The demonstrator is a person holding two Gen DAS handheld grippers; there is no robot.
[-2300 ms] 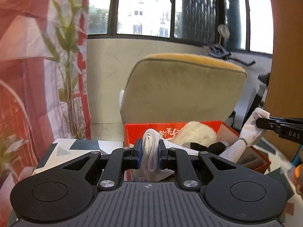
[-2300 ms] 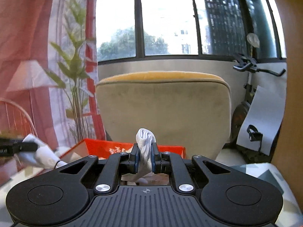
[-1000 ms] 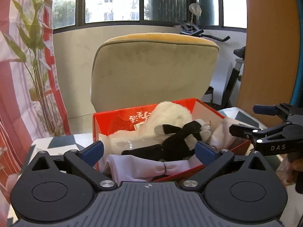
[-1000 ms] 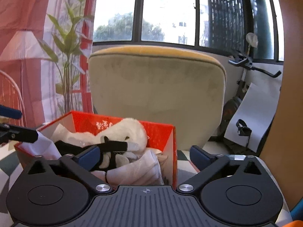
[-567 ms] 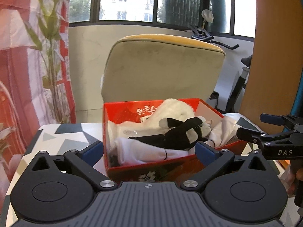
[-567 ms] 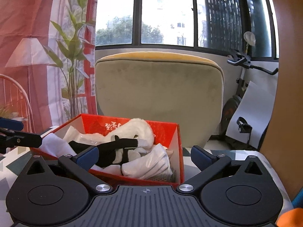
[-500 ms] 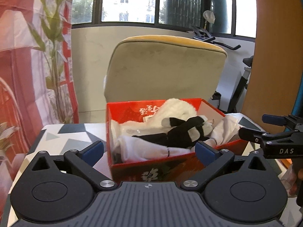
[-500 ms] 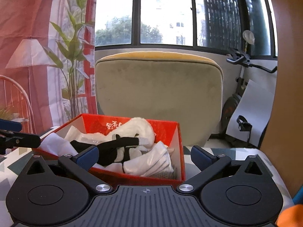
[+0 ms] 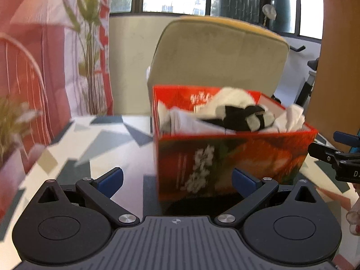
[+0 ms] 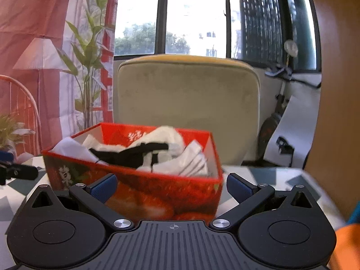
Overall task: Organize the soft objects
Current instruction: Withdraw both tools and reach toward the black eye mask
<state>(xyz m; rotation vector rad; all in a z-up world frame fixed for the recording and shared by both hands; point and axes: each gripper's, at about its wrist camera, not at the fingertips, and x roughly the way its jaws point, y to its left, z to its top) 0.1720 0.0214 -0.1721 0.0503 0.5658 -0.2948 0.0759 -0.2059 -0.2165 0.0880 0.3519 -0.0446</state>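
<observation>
Surface (image 9: 108, 139) with a pattern of grey, white and tan triangles carries everything, and behind its far edge stands a beige armchair (image 10: 186, 103) with a yellow top, in front of a window. Red box (image 9: 227, 155) printed with white characters sits on the surface near that far edge, in front of the chair back. Inside the box lie soft things in a heap: white cloths (image 10: 189, 159) on both sides, and on top of them a black and white plush toy (image 9: 240, 117), which reaches a little above the rim. Left claw (image 9: 177, 177) is wide open and holds nothing; it is near the front wall of the box. Right claw (image 10: 172, 186) is also wide open and empty, before the box's right front corner. The pictures are a little blurred.
</observation>
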